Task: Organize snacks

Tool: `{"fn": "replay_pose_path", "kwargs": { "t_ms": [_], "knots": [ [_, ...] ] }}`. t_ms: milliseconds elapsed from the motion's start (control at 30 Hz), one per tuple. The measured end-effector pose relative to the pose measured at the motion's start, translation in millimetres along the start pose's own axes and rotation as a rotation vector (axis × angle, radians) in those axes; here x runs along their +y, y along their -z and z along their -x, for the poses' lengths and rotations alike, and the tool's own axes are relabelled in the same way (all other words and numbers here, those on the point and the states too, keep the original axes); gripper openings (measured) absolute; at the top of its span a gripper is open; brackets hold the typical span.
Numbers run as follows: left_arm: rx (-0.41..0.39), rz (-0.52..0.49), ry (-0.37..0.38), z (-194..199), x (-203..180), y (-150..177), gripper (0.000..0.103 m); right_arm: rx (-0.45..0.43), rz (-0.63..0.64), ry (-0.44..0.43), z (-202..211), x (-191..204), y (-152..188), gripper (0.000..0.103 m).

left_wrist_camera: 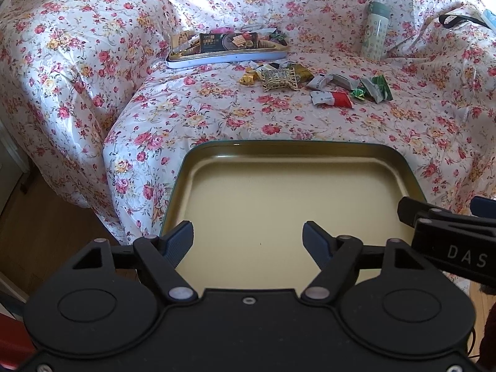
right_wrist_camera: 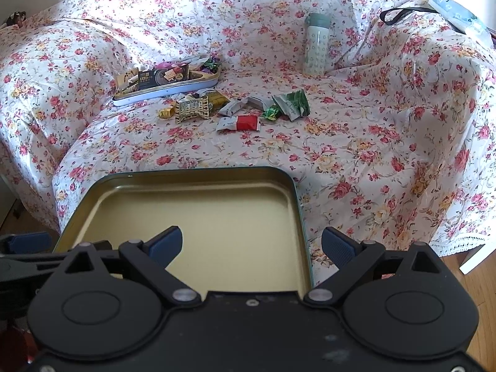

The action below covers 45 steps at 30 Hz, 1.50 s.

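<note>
Both my tongs spread, pinching nothing: left tongs (left_wrist_camera: 248,241) and right tongs (right_wrist_camera: 251,248) hover over one empty tin lid (left_wrist_camera: 294,192) at the sofa's front edge. One filled snack tin (left_wrist_camera: 228,51) sits farther back, roughly eight loose snacks (left_wrist_camera: 313,85) just in front. One bottle (left_wrist_camera: 375,31) stands right. Open floral cover (left_wrist_camera: 186,111) lies between.

Far ahead of your jaws you see a flowered sheet (right_wrist_camera: 356,142), a pale bottle (right_wrist_camera: 315,45) upright, a black strap (right_wrist_camera: 400,12) beyond.
</note>
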<state>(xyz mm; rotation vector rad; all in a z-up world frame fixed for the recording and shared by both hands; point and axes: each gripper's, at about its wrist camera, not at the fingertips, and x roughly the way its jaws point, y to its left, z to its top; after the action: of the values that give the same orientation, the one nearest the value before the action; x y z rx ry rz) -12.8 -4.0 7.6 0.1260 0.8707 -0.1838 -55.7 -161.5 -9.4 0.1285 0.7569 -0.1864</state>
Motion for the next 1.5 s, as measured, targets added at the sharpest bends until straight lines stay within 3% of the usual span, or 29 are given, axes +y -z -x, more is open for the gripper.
{"fn": "replay_pose_path", "kwargs": {
  "t_ms": [500,933,1300,1500],
  "knots": [
    [-0.009,0.01,0.005,2,3,-2,0.077,-0.004,0.009,-0.005,1,2,0,0.101],
    [-0.125,0.046,-0.024,11,13,-8,0.079,-0.012,0.008,-0.005,2,0,-2,0.101],
    [-0.096,0.005,-0.001,9,4,-2,0.081,-0.011,0.019,-0.005,0,1,-1,0.101],
    [-0.027,0.015,0.016,-5,4,-1,0.081,0.03,0.015,-0.004,-12,0,-1,0.101]
  ]
}}
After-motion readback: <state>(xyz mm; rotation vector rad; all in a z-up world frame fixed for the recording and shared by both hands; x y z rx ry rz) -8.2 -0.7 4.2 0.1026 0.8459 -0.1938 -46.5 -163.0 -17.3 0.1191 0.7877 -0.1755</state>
